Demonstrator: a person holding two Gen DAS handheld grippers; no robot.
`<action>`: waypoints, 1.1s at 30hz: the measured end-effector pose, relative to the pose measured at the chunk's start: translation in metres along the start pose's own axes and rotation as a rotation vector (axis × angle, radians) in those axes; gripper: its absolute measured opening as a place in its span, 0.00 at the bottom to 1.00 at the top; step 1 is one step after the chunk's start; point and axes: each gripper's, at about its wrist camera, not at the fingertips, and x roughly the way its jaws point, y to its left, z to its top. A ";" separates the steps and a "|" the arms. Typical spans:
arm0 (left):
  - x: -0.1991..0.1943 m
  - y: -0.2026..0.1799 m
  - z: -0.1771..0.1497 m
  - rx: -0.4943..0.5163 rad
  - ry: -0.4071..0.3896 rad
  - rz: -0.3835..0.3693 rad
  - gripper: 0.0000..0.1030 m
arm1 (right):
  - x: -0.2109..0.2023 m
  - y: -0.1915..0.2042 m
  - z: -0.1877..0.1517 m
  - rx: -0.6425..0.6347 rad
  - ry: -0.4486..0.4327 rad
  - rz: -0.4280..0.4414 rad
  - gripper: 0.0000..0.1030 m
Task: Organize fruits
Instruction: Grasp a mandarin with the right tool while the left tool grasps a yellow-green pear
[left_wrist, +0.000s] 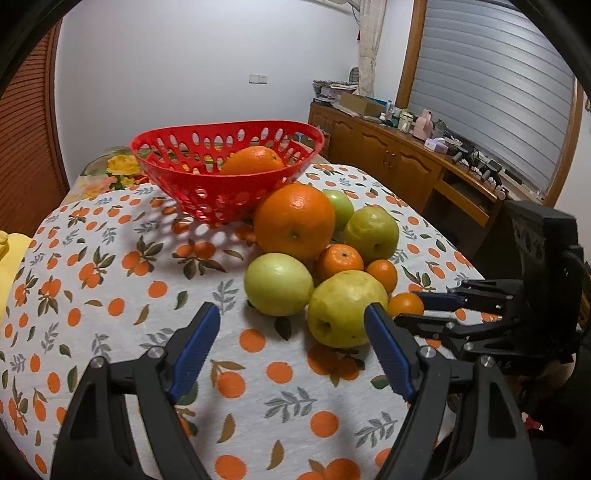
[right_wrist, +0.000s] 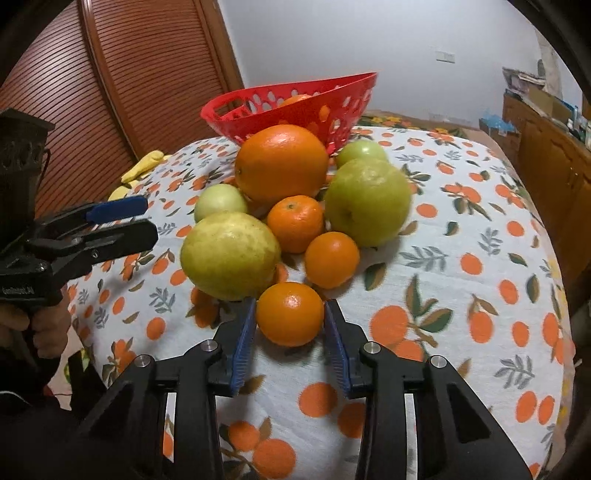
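Note:
A pile of fruit lies on the orange-print tablecloth: a big orange, several green-yellow fruits such as the nearest one, and small tangerines. My right gripper is shut on the nearest small tangerine, its blue pads pressing on both sides; from the left wrist view that tangerine sits between the right gripper's fingertips. My left gripper stands open just short of the pile, holding nothing. Behind the pile, a red perforated basket holds one orange.
A wooden sideboard cluttered with small items runs along the right, past the table's edge. A louvred wooden door stands at the left. A yellow cloth lies at the table's left edge. A hand holds the left gripper.

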 end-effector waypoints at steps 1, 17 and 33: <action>0.002 -0.003 0.000 0.004 0.005 -0.003 0.78 | -0.002 -0.002 0.000 0.002 -0.005 -0.007 0.36; 0.032 -0.027 -0.006 -0.028 0.066 -0.035 0.74 | -0.026 -0.041 -0.007 0.082 -0.048 -0.070 0.36; 0.055 -0.041 -0.007 -0.019 0.115 -0.029 0.74 | -0.023 -0.046 -0.010 0.099 -0.049 -0.069 0.36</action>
